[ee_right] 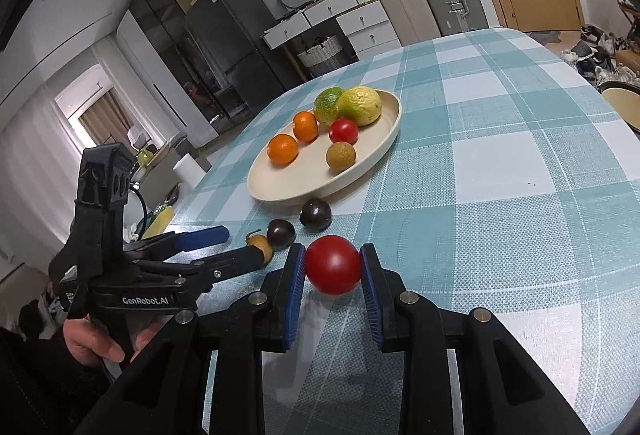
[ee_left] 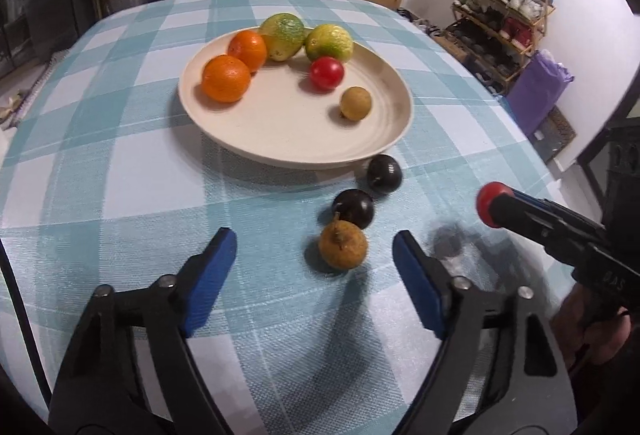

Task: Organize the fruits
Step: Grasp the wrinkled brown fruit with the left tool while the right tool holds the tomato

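A cream plate (ee_left: 288, 139) (ee_right: 280, 191) holds two oranges (ee_left: 226, 78), two green-yellow citrus fruits (ee_left: 329, 42), a red tomato (ee_left: 326, 73) and a brown longan (ee_left: 355, 103). On the cloth in front of it lie two dark plums (ee_left: 384, 173) (ee_left: 354, 208) and a brown longan (ee_left: 343, 244). My left gripper (ee_left: 314, 247) is open, its fingers on either side of that longan, slightly above the cloth. My right gripper (ee_right: 333, 267) is shut on a red tomato (ee_right: 333, 265), held above the table; it shows at the right of the left wrist view (ee_left: 489, 204).
The table has a blue-and-white checked cloth (ee_left: 120, 163). A shoe rack (ee_left: 504, 23) and a purple bag (ee_left: 540, 91) stand beyond the right edge. Drawers, suitcases and a fridge (ee_right: 236, 47) stand behind the far edge.
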Demonstrator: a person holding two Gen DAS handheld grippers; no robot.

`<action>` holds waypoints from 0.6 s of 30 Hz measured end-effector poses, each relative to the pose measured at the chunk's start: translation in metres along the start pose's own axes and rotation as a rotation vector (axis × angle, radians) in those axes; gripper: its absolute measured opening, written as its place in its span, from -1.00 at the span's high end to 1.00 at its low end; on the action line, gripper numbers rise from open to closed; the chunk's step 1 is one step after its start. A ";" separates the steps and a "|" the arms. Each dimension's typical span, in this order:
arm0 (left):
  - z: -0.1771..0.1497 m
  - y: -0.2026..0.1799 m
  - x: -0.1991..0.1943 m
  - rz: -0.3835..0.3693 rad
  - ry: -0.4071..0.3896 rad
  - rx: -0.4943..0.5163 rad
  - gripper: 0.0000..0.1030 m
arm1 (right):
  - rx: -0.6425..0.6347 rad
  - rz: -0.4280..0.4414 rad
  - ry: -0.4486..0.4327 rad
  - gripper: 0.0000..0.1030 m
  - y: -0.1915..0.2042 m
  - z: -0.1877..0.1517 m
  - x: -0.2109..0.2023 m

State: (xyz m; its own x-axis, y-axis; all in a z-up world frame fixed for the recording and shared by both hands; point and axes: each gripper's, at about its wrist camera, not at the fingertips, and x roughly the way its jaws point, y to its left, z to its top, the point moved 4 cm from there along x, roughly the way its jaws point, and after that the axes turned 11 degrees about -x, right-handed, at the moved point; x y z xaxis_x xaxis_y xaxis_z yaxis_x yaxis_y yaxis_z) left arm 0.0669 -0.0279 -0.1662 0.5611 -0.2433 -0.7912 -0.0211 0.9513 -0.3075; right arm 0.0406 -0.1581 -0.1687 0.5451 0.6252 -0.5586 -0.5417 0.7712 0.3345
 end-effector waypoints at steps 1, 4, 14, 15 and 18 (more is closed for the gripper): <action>-0.001 -0.001 0.000 -0.009 0.003 0.002 -0.39 | -0.003 0.000 -0.002 0.45 0.000 0.001 0.000; -0.003 -0.003 0.002 -0.036 0.023 0.016 -0.01 | -0.009 0.005 -0.007 0.45 0.000 0.003 -0.001; -0.002 -0.007 -0.007 -0.083 0.018 0.072 0.56 | -0.018 0.019 -0.006 0.45 0.004 0.009 0.001; -0.001 -0.006 -0.008 -0.086 0.018 0.069 0.55 | -0.020 0.019 -0.004 0.45 0.004 0.010 0.002; 0.005 0.002 -0.011 -0.089 0.011 0.048 0.55 | -0.028 0.024 -0.005 0.45 0.006 0.016 0.004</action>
State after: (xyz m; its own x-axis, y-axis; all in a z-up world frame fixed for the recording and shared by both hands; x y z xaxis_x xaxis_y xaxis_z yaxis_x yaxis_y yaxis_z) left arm 0.0647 -0.0224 -0.1552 0.5500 -0.3295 -0.7674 0.0688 0.9336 -0.3515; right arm 0.0495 -0.1496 -0.1568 0.5350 0.6442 -0.5466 -0.5723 0.7522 0.3265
